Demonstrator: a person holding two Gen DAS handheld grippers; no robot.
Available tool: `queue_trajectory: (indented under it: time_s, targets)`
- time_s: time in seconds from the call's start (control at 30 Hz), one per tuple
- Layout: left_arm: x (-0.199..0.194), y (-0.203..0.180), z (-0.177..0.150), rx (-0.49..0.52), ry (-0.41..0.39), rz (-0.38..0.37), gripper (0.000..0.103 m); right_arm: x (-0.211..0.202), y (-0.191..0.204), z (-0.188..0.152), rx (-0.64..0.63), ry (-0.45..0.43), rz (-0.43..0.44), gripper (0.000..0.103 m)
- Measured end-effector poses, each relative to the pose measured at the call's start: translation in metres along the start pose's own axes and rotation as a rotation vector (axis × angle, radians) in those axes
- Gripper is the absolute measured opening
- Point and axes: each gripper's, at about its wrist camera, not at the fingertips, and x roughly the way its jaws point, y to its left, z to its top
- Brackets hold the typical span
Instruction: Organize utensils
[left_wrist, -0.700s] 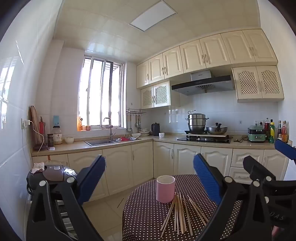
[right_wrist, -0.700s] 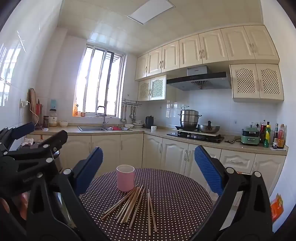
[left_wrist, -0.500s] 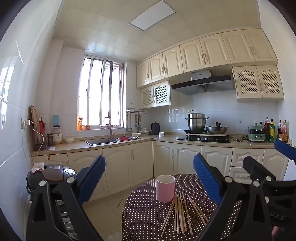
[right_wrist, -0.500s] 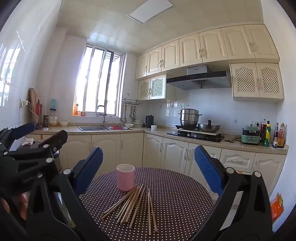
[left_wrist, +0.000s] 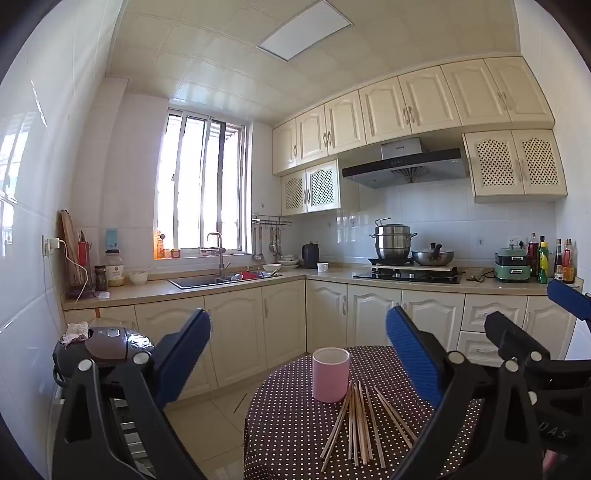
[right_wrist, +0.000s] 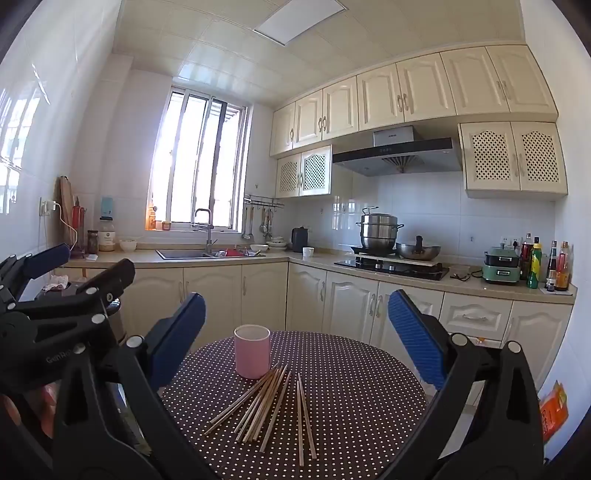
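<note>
A pink cup (left_wrist: 330, 374) (right_wrist: 252, 350) stands upright on a round table with a dark polka-dot cloth (left_wrist: 291, 443) (right_wrist: 362, 398). Several wooden chopsticks (left_wrist: 356, 424) (right_wrist: 266, 404) lie loose in a fan just in front of the cup. My left gripper (left_wrist: 299, 350) is open, held level above the table's near left side, nothing between its blue pads. My right gripper (right_wrist: 295, 332) is also open and level, short of the chopsticks, holding nothing. Each gripper shows at the edge of the other's view.
A dark rice cooker (left_wrist: 99, 347) stands low at the left beside the table. Cream cabinets (right_wrist: 258, 295) and a countertop with sink (right_wrist: 184, 254), stove with pots (right_wrist: 380, 230) and bottles (right_wrist: 554, 266) run behind. Tiled floor (left_wrist: 207, 428) lies left of the table.
</note>
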Motion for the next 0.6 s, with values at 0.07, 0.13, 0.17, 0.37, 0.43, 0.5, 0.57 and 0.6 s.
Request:
queue_trajectory:
  time_s: [0.07, 0.13, 0.17, 0.37, 0.43, 0.5, 0.57, 0.6]
  targets:
    - [0.000, 0.000, 0.000, 0.000, 0.000, -0.001, 0.094, 0.000, -0.001, 0.001, 0.002, 0.003, 0.000, 0.097]
    - [0.000, 0.000, 0.000, 0.000, 0.001, 0.000, 0.094, 0.000, -0.001, 0.001, 0.003, 0.004, 0.001, 0.097]
    - [0.000, 0.000, 0.000, 0.001, 0.000, 0.001, 0.094, 0.002, 0.000, -0.002, 0.003, 0.004, 0.002, 0.097]
    - [0.000, 0.000, 0.000, 0.002, 0.002, 0.001, 0.094, 0.002, 0.002, -0.014, 0.006, 0.005, 0.003, 0.097]
    - [0.000, 0.000, 0.000, 0.001, 0.002, 0.001, 0.094, 0.002, 0.003, -0.015, 0.007, 0.006, 0.002, 0.097]
    - [-0.003, -0.001, -0.007, 0.003, 0.003, 0.001, 0.094, 0.009, 0.002, -0.011, 0.013, 0.011, 0.001, 0.097]
    - [-0.003, -0.001, -0.011, 0.004, 0.004, 0.001, 0.094, 0.009, 0.002, -0.011, 0.016, 0.013, 0.001, 0.097]
    - [0.001, 0.000, -0.012, 0.004, 0.004, 0.001, 0.094, 0.009, 0.001, -0.010, 0.018, 0.015, 0.002, 0.097]
